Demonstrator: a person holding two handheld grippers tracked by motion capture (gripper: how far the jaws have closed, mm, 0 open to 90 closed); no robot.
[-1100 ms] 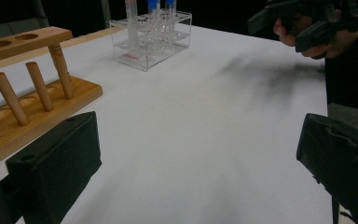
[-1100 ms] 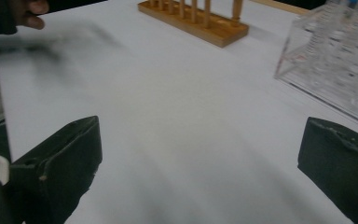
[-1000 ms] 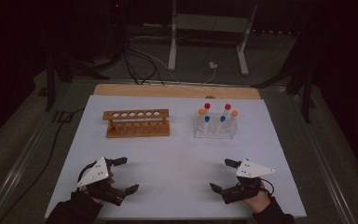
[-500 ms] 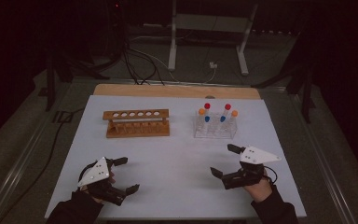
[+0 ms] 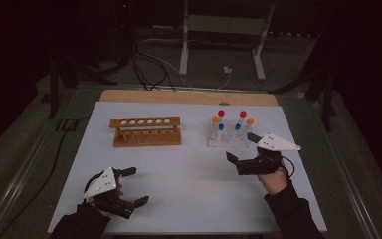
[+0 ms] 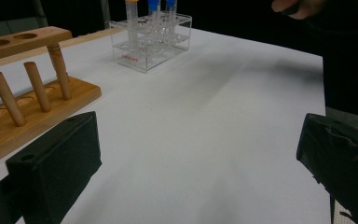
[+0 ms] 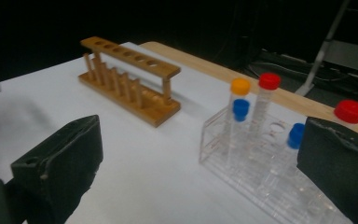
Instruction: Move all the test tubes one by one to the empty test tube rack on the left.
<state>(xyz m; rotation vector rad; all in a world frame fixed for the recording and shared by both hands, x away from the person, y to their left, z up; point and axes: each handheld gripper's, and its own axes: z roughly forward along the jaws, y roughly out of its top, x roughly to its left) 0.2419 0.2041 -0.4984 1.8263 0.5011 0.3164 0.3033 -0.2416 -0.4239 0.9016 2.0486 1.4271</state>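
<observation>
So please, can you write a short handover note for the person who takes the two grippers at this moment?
Left gripper: open, holds nothing, low over the near left of the white table.
Right gripper: open, holds nothing, just in front of the clear rack.
Capped tubes: all upright in the clear rack, with red, orange and blue caps.
Wooden rack: its top holes show no tubes.
Done: no tube is out of the clear rack.
Left: probably grip the first tube with the right gripper; the transfer seems yet to start.

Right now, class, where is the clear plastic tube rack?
In the high view the clear tube rack stands on the right half of the white table, right of the wooden rack, just beyond the open right tool.
</observation>
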